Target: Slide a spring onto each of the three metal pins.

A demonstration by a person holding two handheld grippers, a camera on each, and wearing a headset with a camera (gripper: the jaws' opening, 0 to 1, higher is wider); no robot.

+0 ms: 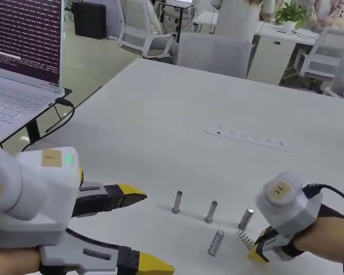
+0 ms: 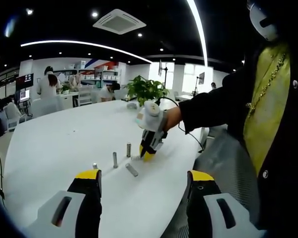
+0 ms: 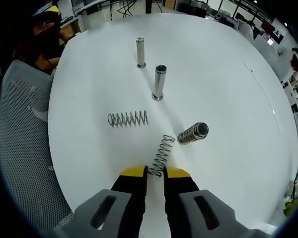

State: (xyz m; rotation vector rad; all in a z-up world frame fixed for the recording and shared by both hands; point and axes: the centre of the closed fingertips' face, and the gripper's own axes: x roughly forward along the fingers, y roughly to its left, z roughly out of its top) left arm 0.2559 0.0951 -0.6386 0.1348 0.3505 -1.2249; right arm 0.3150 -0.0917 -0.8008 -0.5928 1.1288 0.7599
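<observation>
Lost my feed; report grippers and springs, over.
Left gripper open, idle. Right gripper shut, held spring pinched by its end. Near pin carries a spring; middle pin and far pin bare. Loose spring on table, nothing in the way.

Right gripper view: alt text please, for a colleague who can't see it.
The right gripper pinches the near end of a spring lying on a white table. Beyond it, a loose spring lies flat at left, a spring-covered pin sits at right, and a nearer bare pin and a farther bare pin stand upright.
</observation>
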